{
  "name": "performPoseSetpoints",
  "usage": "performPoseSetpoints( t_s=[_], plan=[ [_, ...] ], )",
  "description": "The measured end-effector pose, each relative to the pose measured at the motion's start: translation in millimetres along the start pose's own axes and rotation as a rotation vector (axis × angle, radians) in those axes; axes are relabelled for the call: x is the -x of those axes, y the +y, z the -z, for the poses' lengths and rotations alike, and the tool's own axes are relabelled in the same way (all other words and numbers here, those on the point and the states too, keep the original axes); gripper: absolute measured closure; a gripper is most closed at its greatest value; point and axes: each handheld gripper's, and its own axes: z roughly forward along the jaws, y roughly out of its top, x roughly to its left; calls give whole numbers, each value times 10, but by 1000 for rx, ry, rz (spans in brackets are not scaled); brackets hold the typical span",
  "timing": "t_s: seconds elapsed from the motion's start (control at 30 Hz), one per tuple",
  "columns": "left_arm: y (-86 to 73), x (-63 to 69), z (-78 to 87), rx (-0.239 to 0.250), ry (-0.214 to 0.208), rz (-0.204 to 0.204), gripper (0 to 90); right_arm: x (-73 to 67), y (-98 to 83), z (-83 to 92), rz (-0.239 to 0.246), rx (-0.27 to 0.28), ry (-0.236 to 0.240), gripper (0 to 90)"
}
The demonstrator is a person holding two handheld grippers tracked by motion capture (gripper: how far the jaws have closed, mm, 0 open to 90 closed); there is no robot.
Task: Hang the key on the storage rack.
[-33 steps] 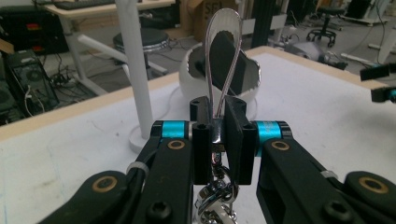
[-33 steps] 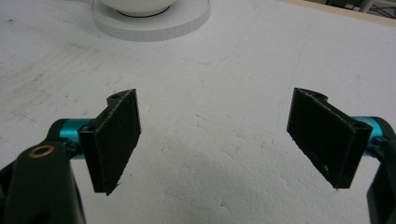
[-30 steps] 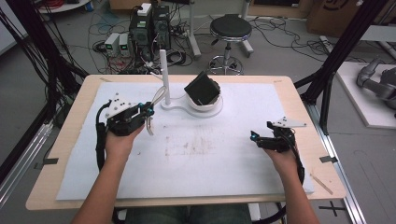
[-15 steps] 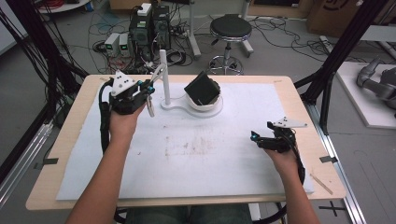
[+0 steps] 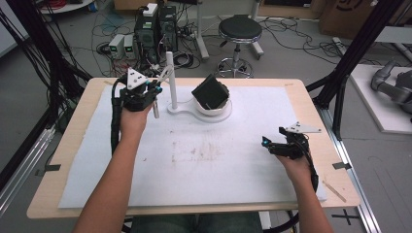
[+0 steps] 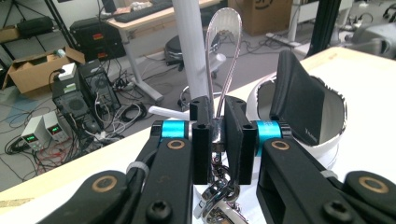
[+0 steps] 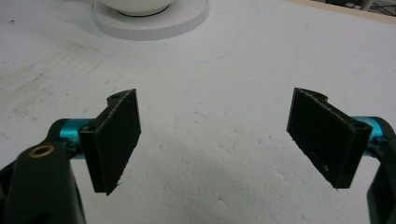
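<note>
My left gripper point(image 6: 217, 107) is shut on a silver keychain: its thin wire loop point(image 6: 224, 51) sticks up above the jaws and its chain point(image 6: 217, 196) hangs below them. In the high view this gripper point(image 5: 154, 88) is held above the table's far left, just left of the white upright post point(image 5: 171, 77). The post point(image 6: 191, 46) rises right behind the loop. To the right, a black folded object point(image 5: 210, 92) leans in a white bowl point(image 6: 334, 135) on the same stand. My right gripper point(image 7: 217, 140) stands open over the white mat, nothing between its jaws.
The post and bowl share a flat white base point(image 5: 187, 110) at the table's far middle. A white mat point(image 5: 194, 160) with a stained patch covers most of the wooden table point(image 5: 340, 194). Beyond the far edge are computers, cables and a stool point(image 5: 239, 29).
My left hand has carried the keychain up and away from the person, toward the white post. The right hand has stayed where it was.
</note>
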Motion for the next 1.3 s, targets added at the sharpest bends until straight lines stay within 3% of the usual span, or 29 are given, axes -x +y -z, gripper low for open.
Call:
performPoseSetpoints(
  t_s=[0.43, 0.6, 0.7, 0.9, 1.3],
  plan=[
    [-63, 3, -140, -70, 13, -2, 812, 2, -4, 4, 4, 1, -1, 176],
    [-126, -21, -169, -93, 10, 16, 805, -2, -5, 10, -1, 0, -1, 176],
    [-170, -34, -161, -100, 7, 15, 756, -1, -7, 12, -3, -2, 0, 176],
    [-164, -56, -127, -86, 1, 27, 712, -7, -6, 9, 1, 0, -2, 176],
    [-138, -16, -138, -67, -9, 26, 713, -2, -7, 2, 7, -2, -2, 176]
  ],
)
